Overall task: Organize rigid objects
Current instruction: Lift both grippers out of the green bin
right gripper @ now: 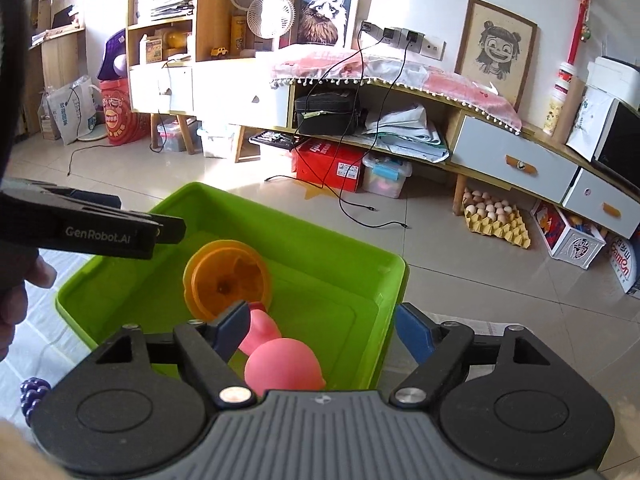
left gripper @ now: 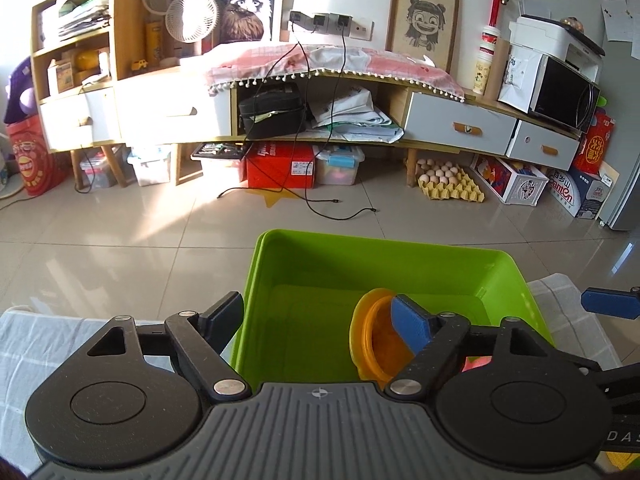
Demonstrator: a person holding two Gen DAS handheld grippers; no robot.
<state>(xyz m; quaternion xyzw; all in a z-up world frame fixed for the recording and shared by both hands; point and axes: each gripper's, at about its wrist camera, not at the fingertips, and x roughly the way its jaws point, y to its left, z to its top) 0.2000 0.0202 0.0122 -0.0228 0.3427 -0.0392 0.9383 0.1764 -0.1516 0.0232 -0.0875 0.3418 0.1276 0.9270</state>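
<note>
Orange cup (right gripper: 227, 278) lies on its side inside the green bin (right gripper: 352, 280), mouth toward the right cam, near the bin's far-left corner; pink toy (right gripper: 280, 364) lies just beside it, nearer the front wall. Both look dropped in already. Left gripper (left gripper: 320, 320) hangs over the bin's near-left edge, jaws spread wide, nothing between them; one blue pad (left gripper: 412, 328) sits in front of the cup w/o clamping it. Right gripper (right gripper: 320, 330) is over the bin's right side, jaws apart too, the pink toy below and free, not pinched.

Judgement: step in hand is clearing out of the bin after release. Do it well: lift both straight up, keep jaws wide so pads don't snag the cup rim or bin wall, don't nudge the bin off the checked cloth (left gripper: 48, 344). Purple bumpy thing (right gripper: 34, 396) left of the bin, on the cloth, looks like the next pick, prob. for the left side since it's closer
</note>
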